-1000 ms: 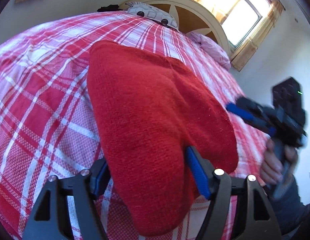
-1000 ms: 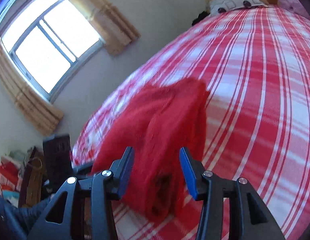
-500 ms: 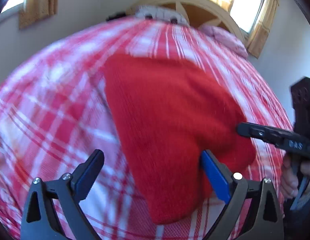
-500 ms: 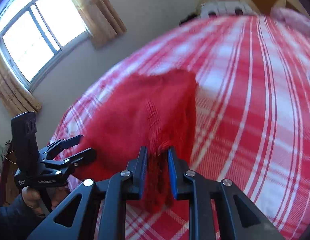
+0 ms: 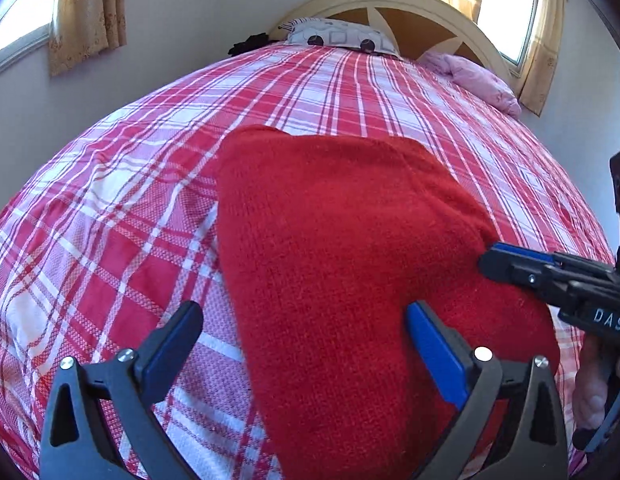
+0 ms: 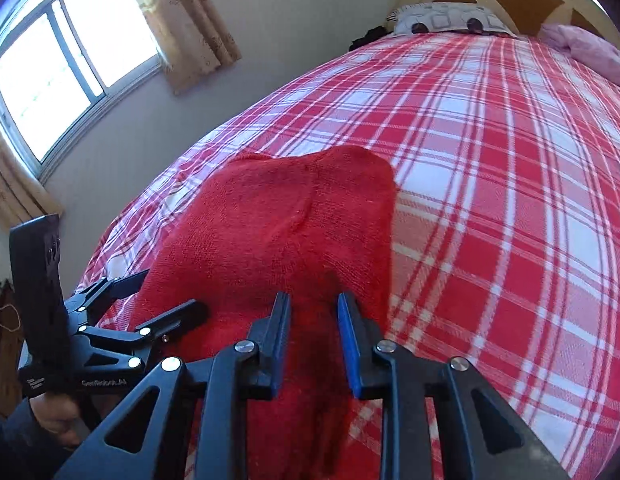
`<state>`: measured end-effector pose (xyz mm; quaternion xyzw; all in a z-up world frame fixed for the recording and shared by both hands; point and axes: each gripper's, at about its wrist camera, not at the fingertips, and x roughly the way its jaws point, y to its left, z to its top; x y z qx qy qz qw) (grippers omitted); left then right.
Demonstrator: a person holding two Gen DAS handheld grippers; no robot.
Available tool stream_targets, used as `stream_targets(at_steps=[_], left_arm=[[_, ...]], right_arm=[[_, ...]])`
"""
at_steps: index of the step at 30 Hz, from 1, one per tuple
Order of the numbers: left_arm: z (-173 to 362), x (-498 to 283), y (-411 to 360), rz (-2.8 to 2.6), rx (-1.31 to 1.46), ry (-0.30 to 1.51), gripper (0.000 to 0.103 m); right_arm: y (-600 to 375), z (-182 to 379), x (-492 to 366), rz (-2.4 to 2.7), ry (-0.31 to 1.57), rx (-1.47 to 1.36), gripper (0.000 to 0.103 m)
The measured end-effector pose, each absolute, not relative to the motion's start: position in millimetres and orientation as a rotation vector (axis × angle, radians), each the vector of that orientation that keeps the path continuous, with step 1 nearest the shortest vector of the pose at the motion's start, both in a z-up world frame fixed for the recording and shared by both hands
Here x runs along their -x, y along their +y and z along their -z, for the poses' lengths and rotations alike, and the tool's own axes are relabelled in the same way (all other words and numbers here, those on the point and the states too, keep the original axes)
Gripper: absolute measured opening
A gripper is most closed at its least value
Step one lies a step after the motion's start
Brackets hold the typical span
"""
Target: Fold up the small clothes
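Observation:
A red knitted garment (image 5: 342, 248) lies folded on the red and white plaid bedspread (image 5: 109, 208); it also shows in the right wrist view (image 6: 281, 232). My left gripper (image 5: 305, 328) is wide open over the garment's near left edge, holding nothing. My right gripper (image 6: 312, 320) has its jaws narrowly apart around the garment's near right edge; the fabric sits between them. In the left wrist view the right gripper (image 5: 510, 264) presses at the garment's right side. The left gripper also shows in the right wrist view (image 6: 161, 300), open.
A patterned pillow (image 5: 338, 36) and a pink pillow (image 5: 478, 80) lie at the curved wooden headboard (image 5: 410, 4). Curtained windows (image 6: 61, 60) line the walls. Bare bedspread (image 6: 510, 160) stretches beyond and to the right of the garment.
My left gripper opened wider and drew back from the garment. My right gripper closed onto the garment's edge, then its jaws parted slightly. The garment now lies flatter.

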<state>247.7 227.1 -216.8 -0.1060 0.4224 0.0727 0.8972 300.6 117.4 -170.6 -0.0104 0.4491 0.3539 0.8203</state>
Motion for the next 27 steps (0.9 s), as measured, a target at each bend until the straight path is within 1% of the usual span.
stream_targets(at_steps=[3, 5, 7, 10, 12, 14, 17, 18, 19, 22, 27], left_arm=[[216, -249, 226, -0.148, 0.204, 0.880, 0.103], [216, -248, 225, -0.145, 0.208, 0.881, 0.103], [217, -249, 225, -0.147, 0.214, 0.883, 0.103], [218, -251, 225, -0.147, 0.218, 0.882, 0.103], [218, -251, 224, -0.149, 0.214, 0.882, 0.103], [218, -251, 224, -0.149, 0.212, 0.883, 0.103], [219, -251, 224, -0.146, 0.214, 0.883, 0.103], [220, -251, 224, -0.144, 0.213, 0.881, 0.103], [221, -251, 224, -0.139, 0.214, 0.883, 0.103], [224, -251, 224, -0.128, 0.225, 0.877, 0.103], [226, -251, 225, -0.109, 0.238, 0.876, 0.103]], right_arm=[[106, 170, -303, -0.647, 0.946, 0.092, 0.025], [96, 171, -309, -0.564, 0.960, 0.112, 0.025], [88, 165, -311, -0.520, 0.935, 0.100, 0.026], [95, 144, -296, -0.640, 0.860, 0.035, 0.026], [110, 136, -279, -0.756, 0.814, 0.040, 0.027], [126, 140, -267, -0.848, 0.819, 0.076, 0.030], [145, 176, -264, -0.807, 0.910, 0.169, 0.031], [144, 184, -266, -0.801, 0.917, 0.162, 0.031], [140, 185, -267, -0.809, 0.894, 0.139, 0.031], [132, 183, -272, -0.808, 0.927, 0.095, 0.030], [130, 181, -267, -0.788, 0.901, 0.139, 0.029]])
